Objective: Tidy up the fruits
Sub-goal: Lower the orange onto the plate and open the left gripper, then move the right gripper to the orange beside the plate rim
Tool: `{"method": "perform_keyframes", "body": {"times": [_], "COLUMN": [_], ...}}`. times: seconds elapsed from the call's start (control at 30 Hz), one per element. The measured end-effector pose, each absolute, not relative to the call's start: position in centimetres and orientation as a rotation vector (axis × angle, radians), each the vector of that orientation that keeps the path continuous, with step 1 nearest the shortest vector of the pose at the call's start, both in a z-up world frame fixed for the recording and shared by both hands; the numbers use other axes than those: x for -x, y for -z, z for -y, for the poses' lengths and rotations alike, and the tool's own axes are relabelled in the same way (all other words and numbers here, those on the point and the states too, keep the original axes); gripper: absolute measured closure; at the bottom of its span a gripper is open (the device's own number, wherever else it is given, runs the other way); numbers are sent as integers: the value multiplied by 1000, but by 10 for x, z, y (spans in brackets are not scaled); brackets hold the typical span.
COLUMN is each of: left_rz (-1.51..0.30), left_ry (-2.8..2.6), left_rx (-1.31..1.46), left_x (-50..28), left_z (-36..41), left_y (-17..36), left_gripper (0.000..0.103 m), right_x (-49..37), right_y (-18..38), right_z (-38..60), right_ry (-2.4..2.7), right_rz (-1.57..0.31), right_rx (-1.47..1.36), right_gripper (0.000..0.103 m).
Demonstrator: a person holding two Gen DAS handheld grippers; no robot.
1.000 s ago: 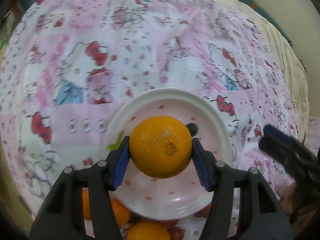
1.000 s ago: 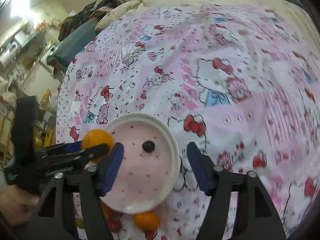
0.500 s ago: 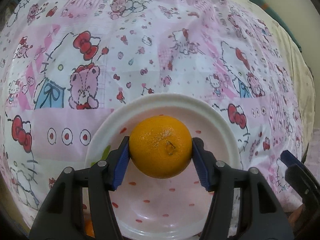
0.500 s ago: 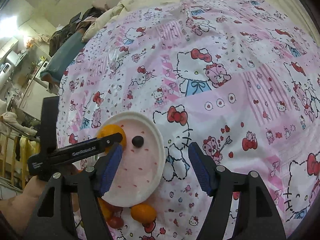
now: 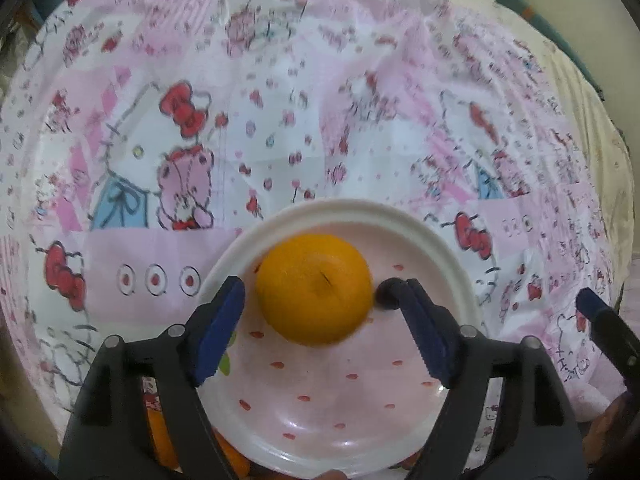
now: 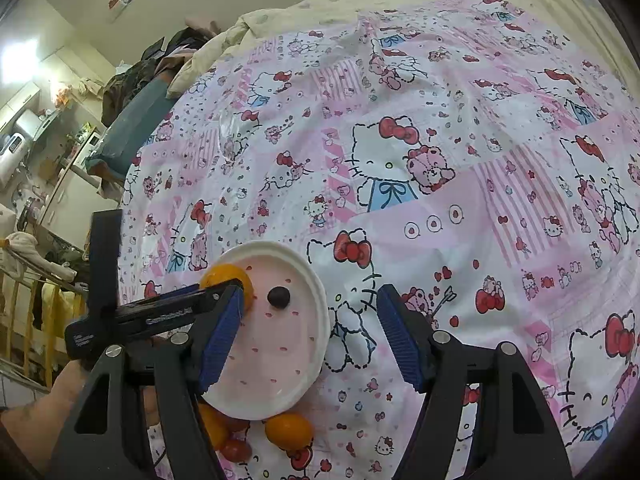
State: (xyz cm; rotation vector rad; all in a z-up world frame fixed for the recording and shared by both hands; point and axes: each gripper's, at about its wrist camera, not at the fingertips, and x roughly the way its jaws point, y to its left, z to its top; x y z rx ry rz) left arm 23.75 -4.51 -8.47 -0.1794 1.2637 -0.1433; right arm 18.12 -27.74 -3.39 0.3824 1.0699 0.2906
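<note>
The left hand-held gripper (image 5: 320,320) is opening, and its blue pads sit a little away from the round orange (image 5: 314,288), so it is let go. The orange is bright and smooth and rests on the white plate (image 5: 452,256), beside one small dark fruit (image 6: 279,297). The right hand-held gripper (image 6: 310,334) is spread wide with nothing in it, over the plate's right rim. The bed cover (image 6: 440,140) is bare beyond the plate. Near the plate's close edge lie two more oranges (image 6: 289,430) and some small red fruits (image 6: 236,450).
</note>
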Motion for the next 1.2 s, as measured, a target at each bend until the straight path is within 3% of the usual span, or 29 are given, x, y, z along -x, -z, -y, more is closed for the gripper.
{"method": "perform_keyframes", "body": {"times": [0.77, 1.2], "left_rz": [-1111, -1093], "left_ry": [76, 25], "left_rx": [194, 134], "left_x": [-133, -75], "left_z": [7, -1], "left_y": [5, 9], "left_gripper": [24, 24], "right_x": [-134, -99], "right_y": [18, 31], "right_z": [265, 252], "right_ry": [-349, -369], "right_rz": [-1058, -1113], "right_rx": [-348, -326], "right_gripper": [32, 32]}}
